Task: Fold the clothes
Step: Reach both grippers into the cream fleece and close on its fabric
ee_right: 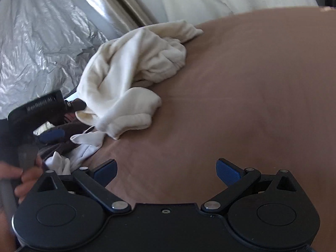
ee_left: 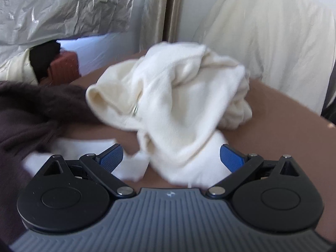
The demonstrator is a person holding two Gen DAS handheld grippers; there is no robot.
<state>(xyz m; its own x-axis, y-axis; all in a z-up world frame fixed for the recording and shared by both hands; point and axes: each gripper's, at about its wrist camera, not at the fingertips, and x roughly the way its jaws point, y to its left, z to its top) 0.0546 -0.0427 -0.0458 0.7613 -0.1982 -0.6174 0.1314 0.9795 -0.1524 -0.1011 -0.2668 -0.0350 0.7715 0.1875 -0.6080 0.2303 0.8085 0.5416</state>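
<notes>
A crumpled cream garment (ee_left: 174,96) lies in a heap on the brown surface (ee_left: 283,113). My left gripper (ee_left: 171,158) is open, its blue pads on either side of the garment's near end, which hangs down between them. In the right wrist view the same cream garment (ee_right: 130,71) lies left of centre. My right gripper (ee_right: 167,172) is open over the bare brown surface (ee_right: 241,96), nothing between its fingers. The left gripper's body (ee_right: 35,109) shows at the left edge, held by a hand (ee_right: 25,176).
A dark brown garment (ee_left: 27,113) lies at the left beside white cloth pieces (ee_left: 84,147). Crinkled silver sheeting (ee_left: 63,8) and a pale curtain strip (ee_left: 166,10) back the scene. A large white pillow or bedding (ee_left: 268,42) rises at the right. Small white cloths (ee_right: 84,147) lie beside the right gripper.
</notes>
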